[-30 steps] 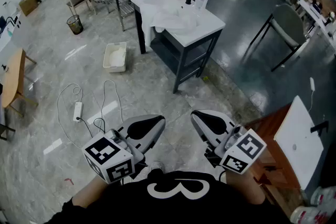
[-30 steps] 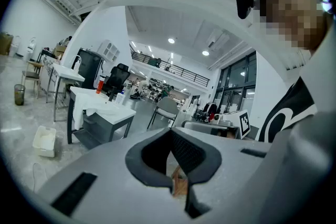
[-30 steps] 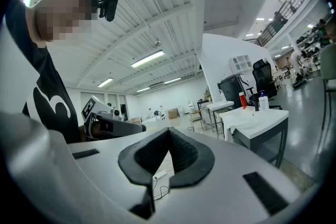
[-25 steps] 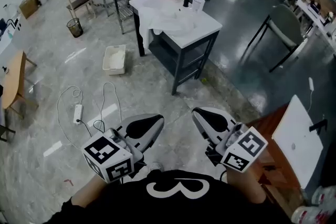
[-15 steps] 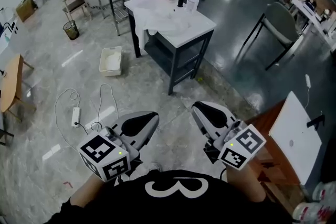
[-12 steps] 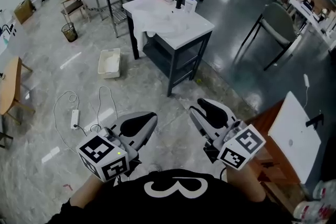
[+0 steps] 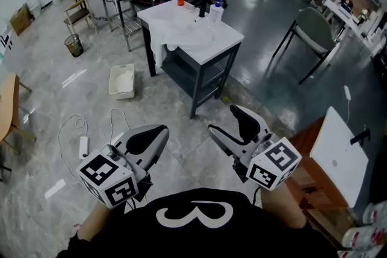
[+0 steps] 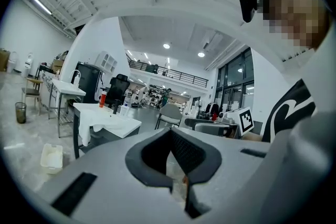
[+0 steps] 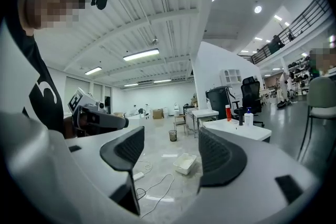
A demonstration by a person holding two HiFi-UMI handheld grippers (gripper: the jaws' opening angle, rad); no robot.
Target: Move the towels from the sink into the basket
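Since a moment ago the right gripper's (image 7: 222, 119) jaws have just been opening; they stand apart, nothing between them. A white basket (image 7: 121, 81) sits on the floor. The left gripper (image 7: 161, 129) is closed and empty. White towels (image 7: 175, 33) lie heaped in the sink table (image 7: 227, 40), draping over its left edge.

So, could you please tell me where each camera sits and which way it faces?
Head view: on the person's head, facing steeply down; shows left tool, right tool, shirt, sink table ahead.
Left gripper view: on the left tool, along its shut jaws; sink table at left, shirt at right.
Right gripper view: on the right tool, along empty jaws that have just been opening, toward the basket; shirt at left.
All three share the sink table and basket.
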